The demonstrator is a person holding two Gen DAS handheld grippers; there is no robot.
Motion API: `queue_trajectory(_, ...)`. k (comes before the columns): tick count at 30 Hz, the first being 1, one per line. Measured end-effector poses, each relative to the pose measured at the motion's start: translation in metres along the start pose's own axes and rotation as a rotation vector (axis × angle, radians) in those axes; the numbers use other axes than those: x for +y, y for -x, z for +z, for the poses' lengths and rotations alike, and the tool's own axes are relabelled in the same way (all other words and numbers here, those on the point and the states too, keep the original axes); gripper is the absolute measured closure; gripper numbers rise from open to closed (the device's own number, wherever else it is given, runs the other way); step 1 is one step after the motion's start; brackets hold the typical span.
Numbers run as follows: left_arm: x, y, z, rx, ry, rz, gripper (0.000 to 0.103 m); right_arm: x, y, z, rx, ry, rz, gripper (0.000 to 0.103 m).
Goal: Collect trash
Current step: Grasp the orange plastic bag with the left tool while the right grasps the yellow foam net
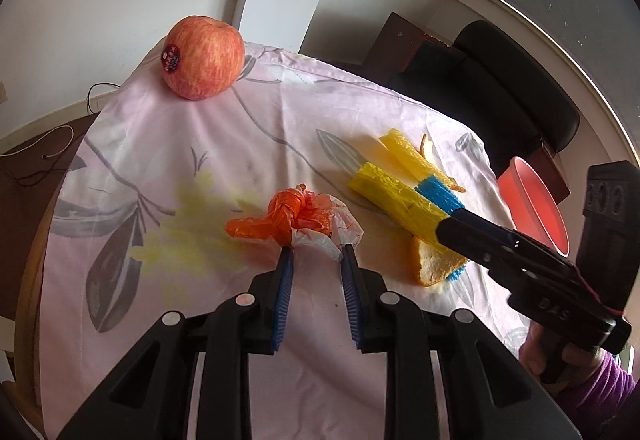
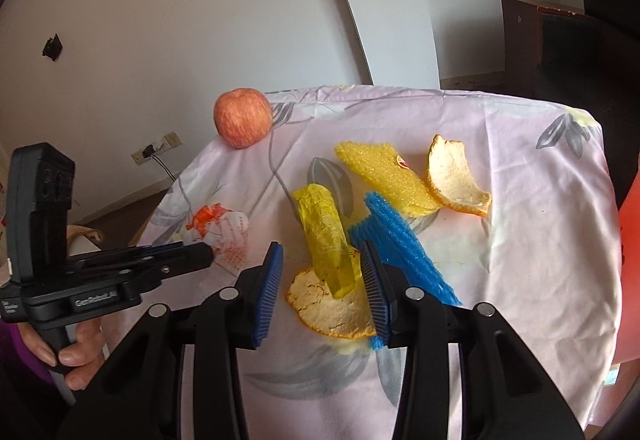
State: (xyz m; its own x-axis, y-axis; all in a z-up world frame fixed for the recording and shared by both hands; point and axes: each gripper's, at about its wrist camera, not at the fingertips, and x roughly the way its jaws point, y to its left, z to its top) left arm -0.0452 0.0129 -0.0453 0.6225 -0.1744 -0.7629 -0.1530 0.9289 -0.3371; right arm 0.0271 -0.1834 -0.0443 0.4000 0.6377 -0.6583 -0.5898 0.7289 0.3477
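Observation:
A crumpled orange and white plastic bag (image 1: 298, 218) lies on the cloth-covered table (image 1: 240, 144). My left gripper (image 1: 316, 250) is open with its fingertips on either side of the bag's near edge. My right gripper (image 2: 322, 252) is open around a yellow plastic wrapper (image 2: 326, 236) that rests on an orange peel (image 2: 332, 306). A blue foam net (image 2: 400, 240), a yellow foam net (image 2: 384, 172) and a second orange peel (image 2: 456, 176) lie beside it. The bag also shows in the right wrist view (image 2: 218, 226).
A red apple (image 1: 202, 56) sits at the table's far left corner. A pink bin (image 1: 538, 206) stands off the table's right edge. A black chair (image 1: 512, 92) and dark furniture stand behind the table. Walls are close behind.

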Motion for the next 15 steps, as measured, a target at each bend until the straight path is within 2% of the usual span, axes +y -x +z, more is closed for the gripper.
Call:
queue_trajectory(1, 0.001, 0.000, 0.000, -0.002, 0.000, -0.002, 0.080, 0.000, -0.002, 0.000, 0.003, -0.002, -0.003, 0.067)
queue_trajectory(2, 0.000, 0.001, 0.000, -0.004, 0.000, -0.003, 0.080, 0.000, -0.004, 0.000, 0.007, 0.001, -0.004, 0.078)
queue_trajectory(5, 0.000, 0.002, 0.001, -0.008, -0.004, -0.009, 0.080, 0.001, -0.008, -0.003, 0.026, 0.018, -0.019, 0.093)
queue_trajectory(15, -0.012, 0.014, 0.004, -0.044, -0.032, -0.020, 0.080, 0.004, 0.026, -0.008, -0.041, 0.000, 0.058, 0.094)
